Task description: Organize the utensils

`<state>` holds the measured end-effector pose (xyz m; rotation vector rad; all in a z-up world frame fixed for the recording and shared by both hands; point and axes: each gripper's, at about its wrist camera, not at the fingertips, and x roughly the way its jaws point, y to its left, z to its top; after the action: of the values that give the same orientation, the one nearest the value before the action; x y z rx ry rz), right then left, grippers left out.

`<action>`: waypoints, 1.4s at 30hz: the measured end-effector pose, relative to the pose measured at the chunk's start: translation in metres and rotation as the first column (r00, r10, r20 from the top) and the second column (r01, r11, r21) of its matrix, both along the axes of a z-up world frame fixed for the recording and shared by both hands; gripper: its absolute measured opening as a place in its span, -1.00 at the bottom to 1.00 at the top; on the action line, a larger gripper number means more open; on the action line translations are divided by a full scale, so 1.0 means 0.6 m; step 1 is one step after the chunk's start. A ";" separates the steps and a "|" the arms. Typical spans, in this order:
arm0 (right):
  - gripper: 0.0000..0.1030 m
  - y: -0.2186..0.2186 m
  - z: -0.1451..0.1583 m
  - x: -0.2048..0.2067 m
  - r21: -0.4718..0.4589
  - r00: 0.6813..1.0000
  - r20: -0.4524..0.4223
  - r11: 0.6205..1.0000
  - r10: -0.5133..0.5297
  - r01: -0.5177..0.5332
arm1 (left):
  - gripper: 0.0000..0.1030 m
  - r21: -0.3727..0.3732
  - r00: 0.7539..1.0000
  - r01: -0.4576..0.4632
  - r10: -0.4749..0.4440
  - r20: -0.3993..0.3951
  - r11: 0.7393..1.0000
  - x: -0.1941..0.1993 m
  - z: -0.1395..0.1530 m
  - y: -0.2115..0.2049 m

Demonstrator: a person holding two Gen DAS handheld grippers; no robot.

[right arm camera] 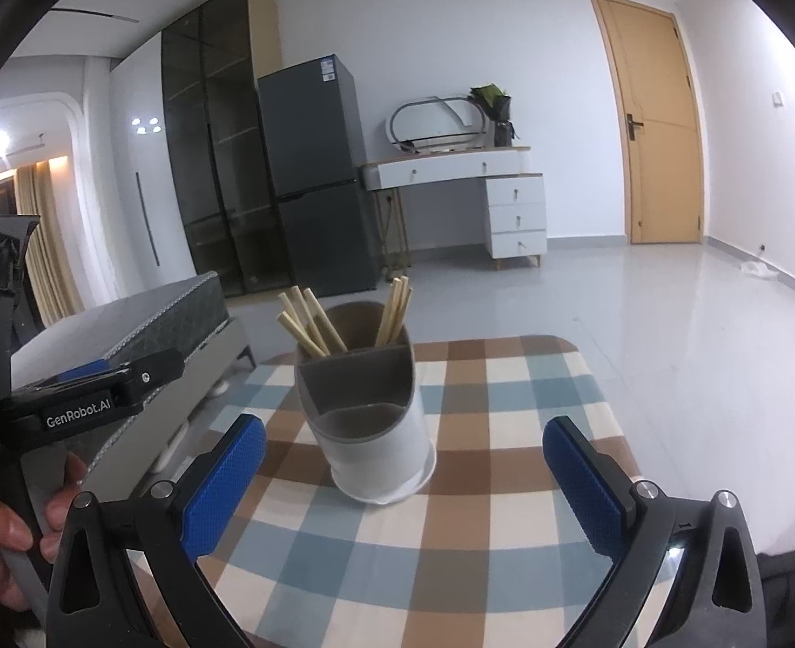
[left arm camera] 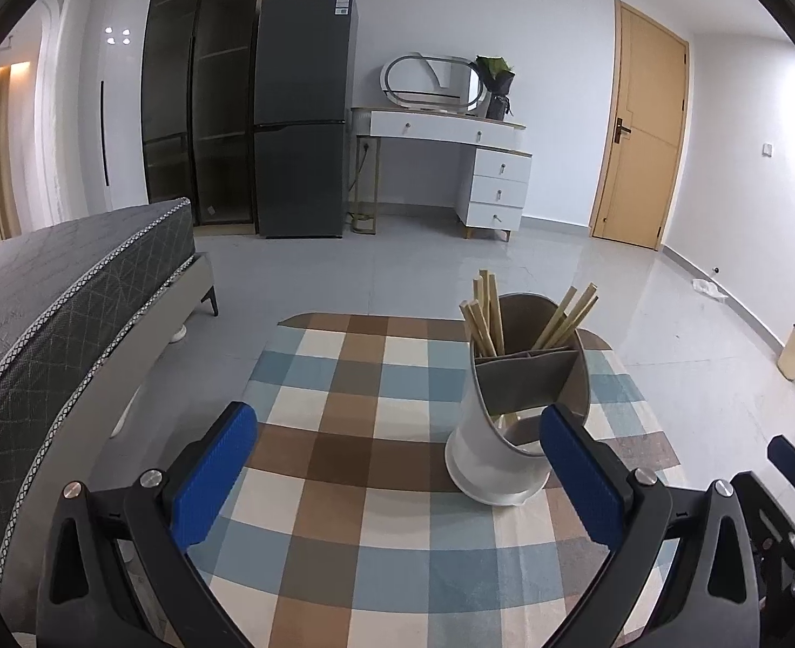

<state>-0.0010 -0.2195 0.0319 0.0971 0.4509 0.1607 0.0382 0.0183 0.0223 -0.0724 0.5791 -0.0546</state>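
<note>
- Standing on the checked cloth (left arm camera: pixel 343 432) is a round white cup (right arm camera: pixel 381 453) with a grey inside (smooth, like plastic).
- Thin wooden chopsticks (right arm camera: pixel 311 324) stand in its back parts, tops fanning out.
- Left gripper (left arm camera: pixel 397 480) and right gripper (right arm camera: pixel 405 486), bumpy blue pads, both spread wide, holding nothing.

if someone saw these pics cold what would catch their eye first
Probably the white utensil holder standing upright on the checked tablecloth, with wooden chopsticks fanning out of its rear compartments. Next, the blue-padded left gripper and right gripper, both open and empty, framing it from the near side.
</note>
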 end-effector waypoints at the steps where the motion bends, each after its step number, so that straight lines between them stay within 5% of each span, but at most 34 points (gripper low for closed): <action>1: 1.00 0.001 -0.001 0.000 -0.002 1.000 -0.004 1.000 0.002 -0.002 | 0.97 0.001 1.000 -0.001 0.001 -0.003 1.000 0.001 -0.001 0.000; 42: 1.00 0.006 -0.013 0.003 -0.005 1.000 -0.025 1.000 -0.002 0.002 | 0.97 0.003 1.000 -0.011 0.011 -0.020 1.000 0.011 -0.007 0.001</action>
<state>0.0007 -0.2161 0.0243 0.0943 0.4763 0.1567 0.0446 0.0189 0.0181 -0.0731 0.5983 -0.0419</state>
